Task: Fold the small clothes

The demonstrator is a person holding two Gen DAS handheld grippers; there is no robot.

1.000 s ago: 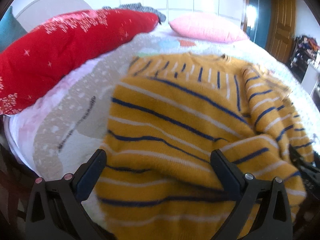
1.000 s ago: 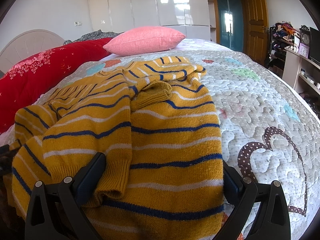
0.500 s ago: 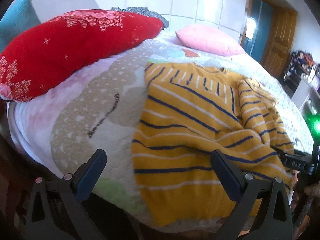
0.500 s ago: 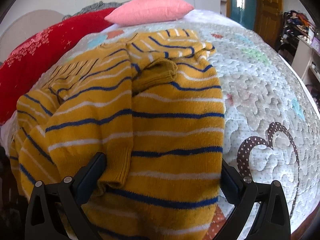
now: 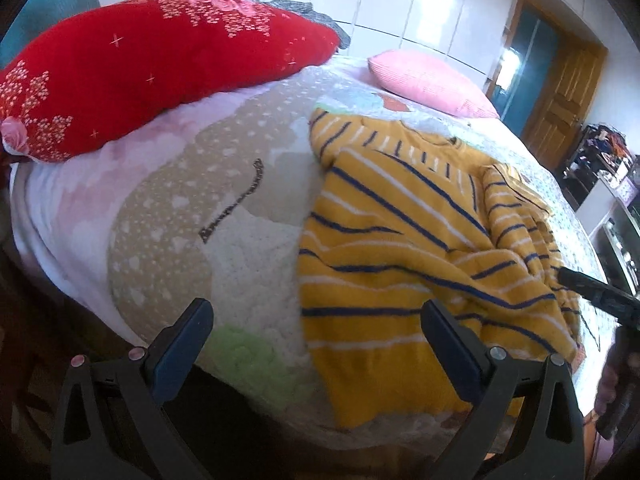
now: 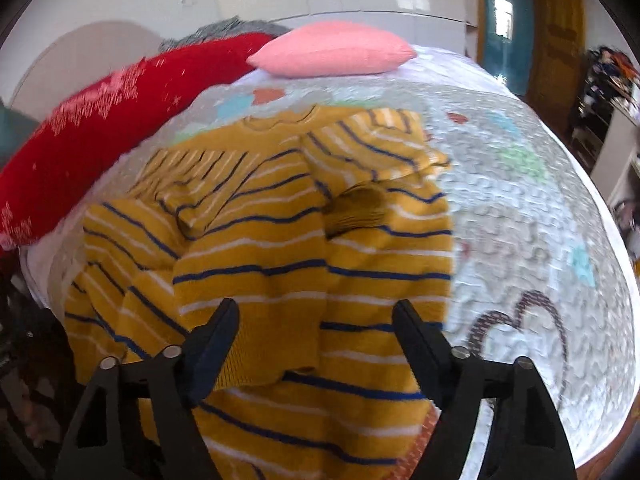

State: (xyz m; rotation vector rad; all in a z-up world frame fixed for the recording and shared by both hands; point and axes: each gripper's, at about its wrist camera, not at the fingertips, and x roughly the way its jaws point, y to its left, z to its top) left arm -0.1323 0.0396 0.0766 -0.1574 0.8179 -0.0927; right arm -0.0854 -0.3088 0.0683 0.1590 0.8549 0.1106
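A small mustard-yellow sweater with blue and white stripes [image 5: 420, 240] lies on the quilted bed, sleeves folded in over its body, hem hanging over the near edge. My left gripper [image 5: 316, 344] is open and empty, back from the bed edge, with the sweater's left side ahead and to the right of it. In the right wrist view the sweater [image 6: 304, 248] fills the middle. My right gripper [image 6: 316, 340] is open and empty, just above the sweater's lower part. The right gripper also shows at the right edge of the left wrist view [image 5: 600, 300].
A long red pillow [image 5: 152, 80] lies along the left of the bed and a pink pillow [image 6: 332, 54] at its head. The patterned quilt [image 6: 520, 216] stretches right of the sweater. A wooden door [image 5: 568, 100] and cluttered shelves [image 5: 608, 160] stand at the far right.
Both grippers have pulled back and up from the sweater. The left one has swung left, off the cloth. The right gripper's jaws have narrowed a little. The sweater lies as it did.
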